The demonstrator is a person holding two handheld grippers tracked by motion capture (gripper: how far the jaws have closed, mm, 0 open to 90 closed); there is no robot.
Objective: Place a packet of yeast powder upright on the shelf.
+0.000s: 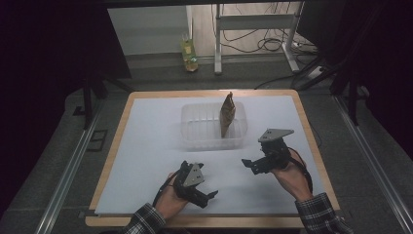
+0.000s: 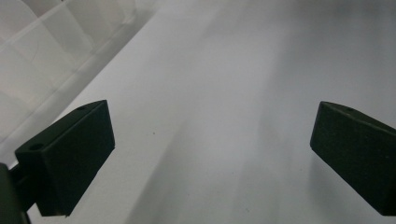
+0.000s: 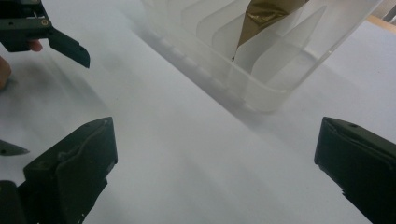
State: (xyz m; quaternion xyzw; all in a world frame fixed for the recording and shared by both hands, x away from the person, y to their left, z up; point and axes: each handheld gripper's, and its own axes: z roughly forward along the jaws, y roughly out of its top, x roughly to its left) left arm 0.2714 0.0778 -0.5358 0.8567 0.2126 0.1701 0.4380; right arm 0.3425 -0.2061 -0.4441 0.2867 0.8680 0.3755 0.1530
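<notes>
Jaws apart and empty, left gripper (image 1: 210, 195) and right gripper (image 1: 246, 163) sit low in the frame near the clear bin (image 1: 191, 127), where the brown pouch (image 1: 227, 115) stands upright at centre, likely slotted between dividers.

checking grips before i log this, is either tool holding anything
Nothing is held: the left tool and right tool are both open over the table.
</notes>
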